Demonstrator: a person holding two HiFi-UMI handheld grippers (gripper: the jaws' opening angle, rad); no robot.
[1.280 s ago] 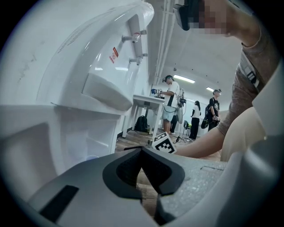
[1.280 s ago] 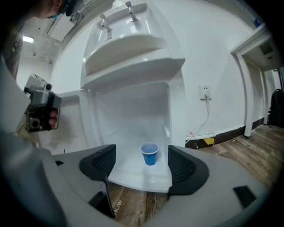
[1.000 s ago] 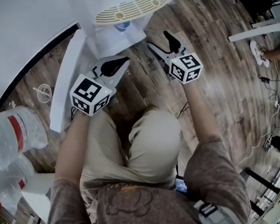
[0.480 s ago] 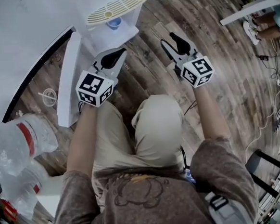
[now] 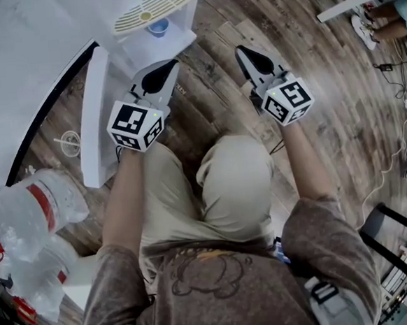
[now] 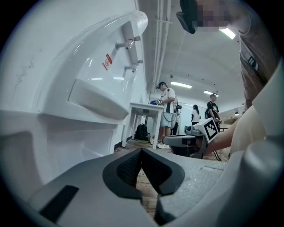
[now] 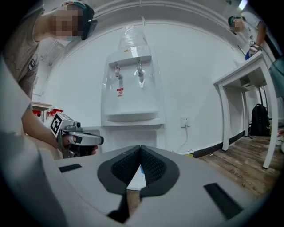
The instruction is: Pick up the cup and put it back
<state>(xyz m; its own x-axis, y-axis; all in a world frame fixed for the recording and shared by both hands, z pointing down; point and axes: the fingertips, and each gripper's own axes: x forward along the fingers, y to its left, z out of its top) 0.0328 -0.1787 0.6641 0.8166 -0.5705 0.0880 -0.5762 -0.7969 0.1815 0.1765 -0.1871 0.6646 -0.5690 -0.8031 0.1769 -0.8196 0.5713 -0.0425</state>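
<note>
Lighting: bright, even, indoor. Source: ceiling strips (image 6: 179, 84), visible in the left gripper view. The white dispenser (image 6: 88, 75) carries soft reflections. The wall (image 5: 19, 46) in the head view is nearly overexposed. Both gripper views show strong fisheye bending and black corners. The left gripper (image 6: 141, 150) body, close to the lens, is soft. Shadows are faint.

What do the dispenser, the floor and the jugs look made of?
Dispenser: likely white plastic, glossy; light streaks reflect on its front. Floor: wood or wood-look planks, matte; grain and seams show. Jugs: probably clear plastic; see-through, with a red band.
</note>
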